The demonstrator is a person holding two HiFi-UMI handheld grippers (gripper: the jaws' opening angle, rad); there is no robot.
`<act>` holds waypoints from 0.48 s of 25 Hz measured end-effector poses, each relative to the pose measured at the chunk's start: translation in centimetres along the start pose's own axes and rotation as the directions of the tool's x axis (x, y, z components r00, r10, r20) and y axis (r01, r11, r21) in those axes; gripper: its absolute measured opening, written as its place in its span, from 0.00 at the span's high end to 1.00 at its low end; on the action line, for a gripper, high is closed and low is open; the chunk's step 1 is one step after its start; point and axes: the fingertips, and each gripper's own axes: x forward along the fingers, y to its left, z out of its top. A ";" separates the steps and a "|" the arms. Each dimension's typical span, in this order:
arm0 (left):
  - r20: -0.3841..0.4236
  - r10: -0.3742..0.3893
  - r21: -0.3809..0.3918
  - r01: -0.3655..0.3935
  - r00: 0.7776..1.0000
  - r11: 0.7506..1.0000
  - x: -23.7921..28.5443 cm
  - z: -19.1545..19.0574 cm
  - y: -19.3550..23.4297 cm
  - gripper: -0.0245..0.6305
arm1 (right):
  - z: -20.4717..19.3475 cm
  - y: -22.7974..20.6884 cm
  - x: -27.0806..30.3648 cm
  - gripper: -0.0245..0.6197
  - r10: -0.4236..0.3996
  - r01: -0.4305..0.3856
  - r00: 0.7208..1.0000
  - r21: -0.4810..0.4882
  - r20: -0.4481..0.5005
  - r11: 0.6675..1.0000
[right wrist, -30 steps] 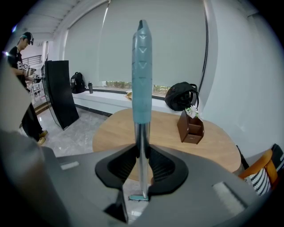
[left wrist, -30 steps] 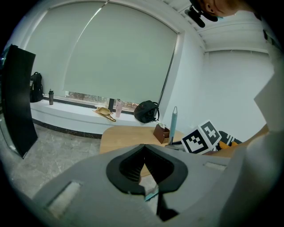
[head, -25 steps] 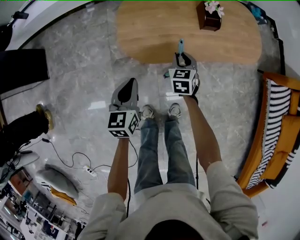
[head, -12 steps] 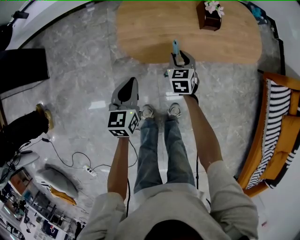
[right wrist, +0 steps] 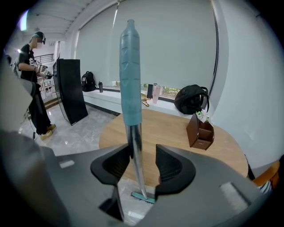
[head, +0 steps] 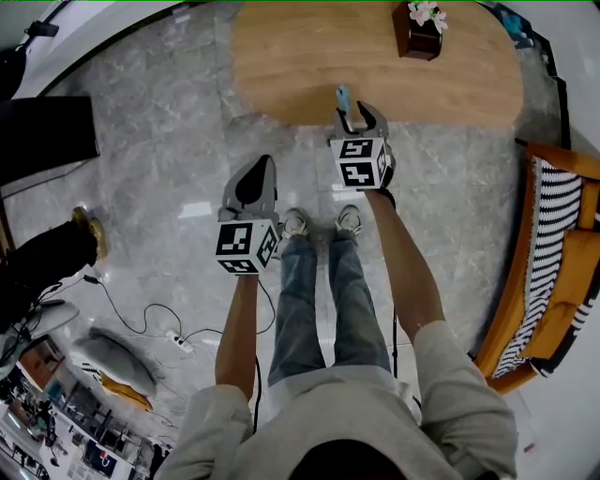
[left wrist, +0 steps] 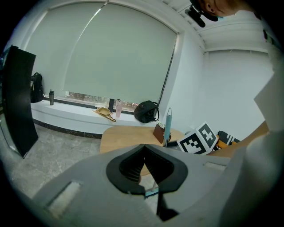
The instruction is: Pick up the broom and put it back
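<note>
**A:** What is the right gripper (right wrist: 143, 163) doing now?

**B:** Its jaws have just been opening. They stand apart, and the broom (right wrist: 132, 106) is between them. The metal shaft lies against one pad, and there is a clear gap to the other, so nothing squeezes it.

**A:** And the left gripper (left wrist: 143, 162)?

**B:** Its jaws are together with nothing in them. It hangs beside the person's legs, away from the broom.

**A:** Where is the broom exactly?

**B:** It stands almost upright, with its brush end (right wrist: 143, 196) on the floor (head: 169, 169), just at the near edge of the wooden table (head: 309, 56). In the head view, the top of the handle leans a little more to the left than a moment ago.

**A:** What does this mean for the task?

**B:** I think the broom is being released at its place. If nothing supports the handle, it may tip over.

**A:** Are there any containers?

**B:** A brown box (head: 419, 37) stands on the table, well apart from the broom, with flowers (head: 429, 14) in it. A black backpack (right wrist: 191, 99) sits on the sill (right wrist: 106, 98), and I cannot see what is inside.
</note>
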 end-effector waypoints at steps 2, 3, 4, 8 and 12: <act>0.002 0.000 0.000 0.000 1.000 1.000 -0.1 0.0 0.0 0.96 | -0.1 0.1 -0.1 0.67 0.003 -0.003 1.000 -0.002 0.003 1.000; 0.003 -0.001 0.000 0.001 1.000 1.000 -0.1 0.0 -0.1 0.96 | -0.1 0.2 -0.1 0.67 0.005 -0.005 1.000 -0.003 0.004 1.000; 0.003 -0.002 0.000 0.002 1.000 1.000 -0.1 -0.1 -0.1 0.96 | -0.2 0.3 -0.2 0.67 0.007 -0.007 1.000 -0.003 0.003 1.000; 0.004 -0.004 0.000 0.004 1.000 1.000 -0.3 -0.2 -0.3 0.96 | -0.4 0.6 -0.3 0.66 0.012 -0.012 1.000 -0.007 0.002 1.000; 0.004 -0.006 -0.001 0.006 1.000 1.000 -0.6 -0.2 -0.3 0.96 | -0.6 1.0 -0.7 0.66 0.014 -0.014 1.000 -0.017 0.001 1.000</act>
